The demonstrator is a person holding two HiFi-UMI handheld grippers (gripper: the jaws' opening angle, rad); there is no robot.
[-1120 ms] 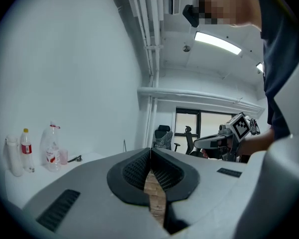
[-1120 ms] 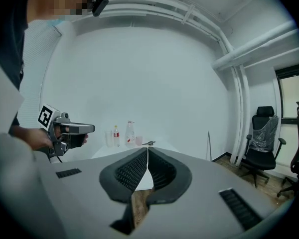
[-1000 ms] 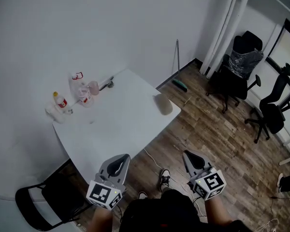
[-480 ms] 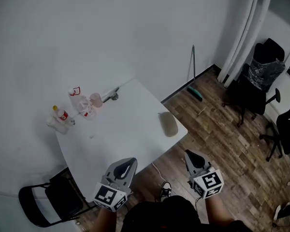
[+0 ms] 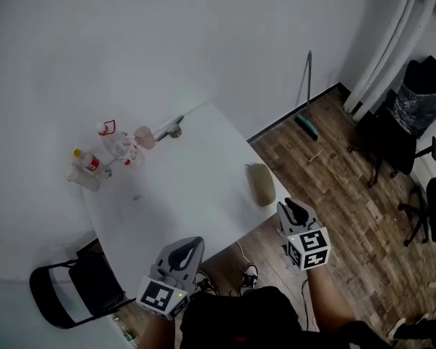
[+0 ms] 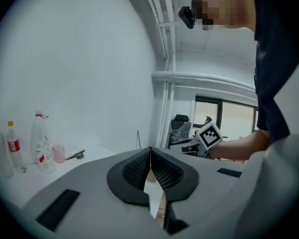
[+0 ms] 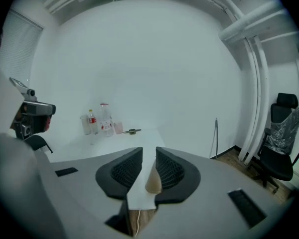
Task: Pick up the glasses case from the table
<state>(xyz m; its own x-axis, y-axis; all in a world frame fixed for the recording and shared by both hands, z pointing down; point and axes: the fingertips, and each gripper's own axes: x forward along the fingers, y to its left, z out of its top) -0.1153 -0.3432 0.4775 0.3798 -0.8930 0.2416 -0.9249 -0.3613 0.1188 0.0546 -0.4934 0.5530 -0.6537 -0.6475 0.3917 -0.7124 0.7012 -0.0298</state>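
Black shirt (image 5: 236, 317), black-and-white sneaker (image 5: 248, 273)

Empty right gripper (image 7: 149, 151) jaws opening; glasses case (image 7: 153, 182) beyond, on table (image 7: 102, 142).

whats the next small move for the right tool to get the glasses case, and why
Probably widen the right tool further and ease it forward over the tan oval glasses case. Its jaws are opening but the gap looks too narrow for the case, nothing is between them, and the case lies just ahead of it near the edge of the white table.
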